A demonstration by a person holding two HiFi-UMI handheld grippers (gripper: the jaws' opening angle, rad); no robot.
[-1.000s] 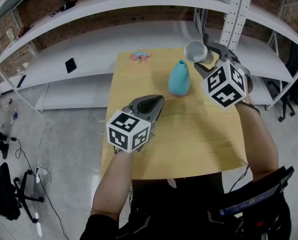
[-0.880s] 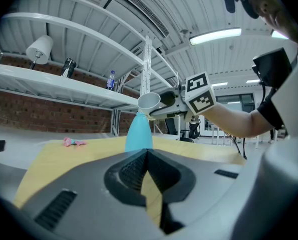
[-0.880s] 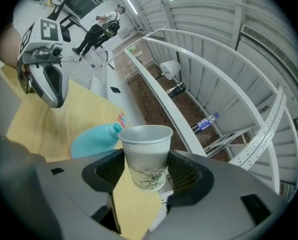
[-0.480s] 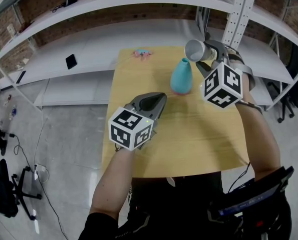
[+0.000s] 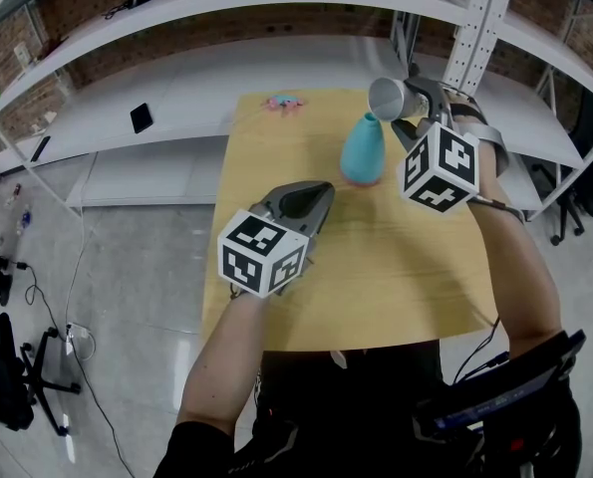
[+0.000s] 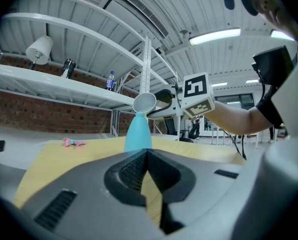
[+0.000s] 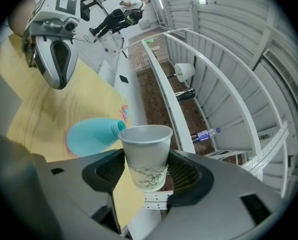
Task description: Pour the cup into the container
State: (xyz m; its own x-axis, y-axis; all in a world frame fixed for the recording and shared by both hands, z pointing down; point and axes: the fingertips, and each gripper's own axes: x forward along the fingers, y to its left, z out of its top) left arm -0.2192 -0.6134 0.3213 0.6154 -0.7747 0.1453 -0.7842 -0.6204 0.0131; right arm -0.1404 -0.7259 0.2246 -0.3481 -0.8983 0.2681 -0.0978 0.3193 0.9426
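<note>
A white paper cup [image 5: 387,99] [image 7: 145,154] [image 6: 144,103] with a leaf print is held tipped on its side, its mouth right above the neck of a teal vase-shaped container [image 5: 362,150] [image 6: 138,132] [image 7: 92,135]. My right gripper [image 5: 408,108] [image 7: 146,170] is shut on the cup, at the container's right. The container stands upright on the yellow table [image 5: 276,167]. My left gripper [image 5: 312,199] [image 6: 147,156] hovers over the table's near left part with its jaws together and nothing in them.
A small pink object [image 5: 283,103] [image 6: 72,143] lies at the table's far left corner. White shelving [image 5: 176,78] runs behind the table, with a black phone [image 5: 140,119] on it. A perforated upright post [image 5: 470,28] stands just behind my right gripper.
The right gripper has rolled, tipping the cup further over the container's neck. The left gripper has stayed where it was.
</note>
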